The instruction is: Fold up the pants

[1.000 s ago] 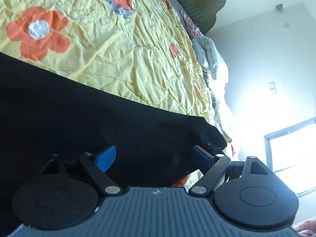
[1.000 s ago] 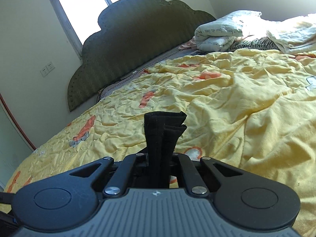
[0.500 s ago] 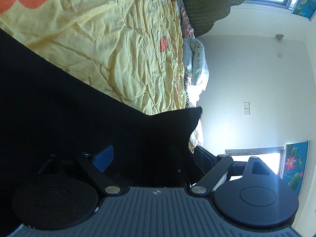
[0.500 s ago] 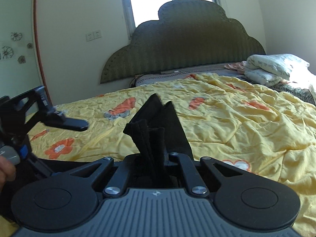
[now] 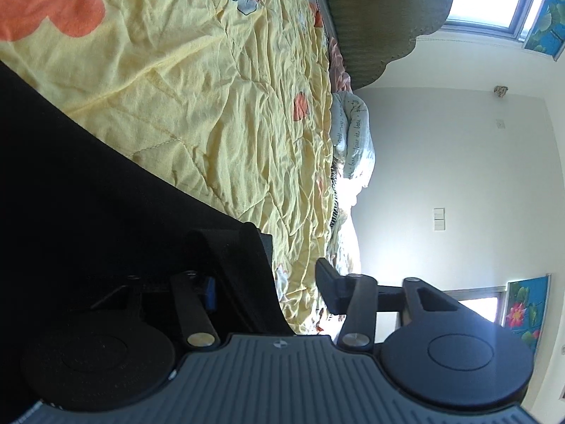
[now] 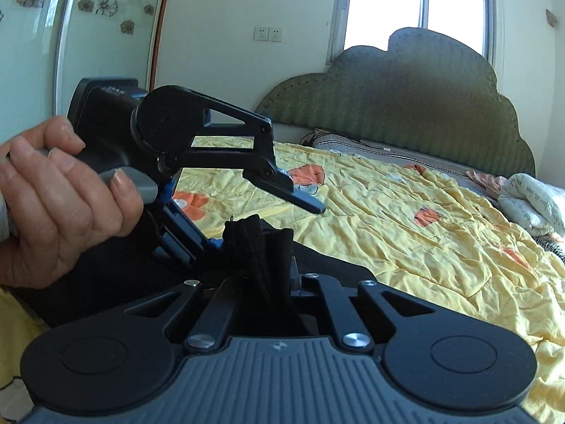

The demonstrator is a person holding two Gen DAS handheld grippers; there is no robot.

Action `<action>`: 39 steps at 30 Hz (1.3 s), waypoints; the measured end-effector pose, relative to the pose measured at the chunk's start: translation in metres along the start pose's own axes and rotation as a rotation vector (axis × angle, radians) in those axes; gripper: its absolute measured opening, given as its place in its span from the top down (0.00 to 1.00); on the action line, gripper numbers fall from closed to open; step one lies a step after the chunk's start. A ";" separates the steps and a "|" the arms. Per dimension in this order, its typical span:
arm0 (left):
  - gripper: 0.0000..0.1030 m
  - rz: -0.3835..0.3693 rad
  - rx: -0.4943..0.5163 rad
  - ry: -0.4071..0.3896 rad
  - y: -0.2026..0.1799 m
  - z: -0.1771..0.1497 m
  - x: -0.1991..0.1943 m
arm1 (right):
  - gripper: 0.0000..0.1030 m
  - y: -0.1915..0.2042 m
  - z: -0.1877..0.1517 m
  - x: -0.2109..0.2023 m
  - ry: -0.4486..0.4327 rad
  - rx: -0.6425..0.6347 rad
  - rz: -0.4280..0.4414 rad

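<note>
Left wrist view: black pants [image 5: 88, 183] spread over the yellow quilt [image 5: 212, 106], left gripper [image 5: 268, 275] just closing, jaws apart, a cloth edge between them but not visibly pinched. Right wrist view: right gripper [image 6: 272, 265] pressed tight on a bunched fold of the pants [image 6: 259, 247], left gripper [image 6: 247, 219] close beside, held by a hand [image 6: 60, 205]. Probably soft, light and floppy; best gripped at hems or layered corners.

Matt black cloth pants [image 5: 88, 194], crinkled cotton quilt [image 5: 212, 106]
</note>
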State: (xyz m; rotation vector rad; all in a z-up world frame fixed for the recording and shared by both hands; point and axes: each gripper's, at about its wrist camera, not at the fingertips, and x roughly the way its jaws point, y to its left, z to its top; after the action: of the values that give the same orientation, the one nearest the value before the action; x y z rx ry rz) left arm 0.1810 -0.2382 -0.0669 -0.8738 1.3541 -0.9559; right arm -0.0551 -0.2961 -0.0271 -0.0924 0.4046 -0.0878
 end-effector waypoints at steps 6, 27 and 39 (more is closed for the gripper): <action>0.91 0.100 0.107 -0.017 -0.003 -0.005 -0.010 | 0.96 0.014 -0.002 0.005 0.014 -0.066 -0.016; 0.95 0.362 0.522 -0.151 -0.027 -0.037 -0.057 | 0.96 0.068 -0.004 0.006 0.014 -0.279 0.034; 0.95 0.494 0.695 -0.199 -0.030 -0.048 -0.096 | 0.96 0.102 0.001 0.010 -0.007 -0.322 0.125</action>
State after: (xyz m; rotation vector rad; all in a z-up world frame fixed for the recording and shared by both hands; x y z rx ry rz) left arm 0.1330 -0.1587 -0.0044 -0.0885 0.8990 -0.8320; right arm -0.0384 -0.1959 -0.0409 -0.3844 0.4140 0.1020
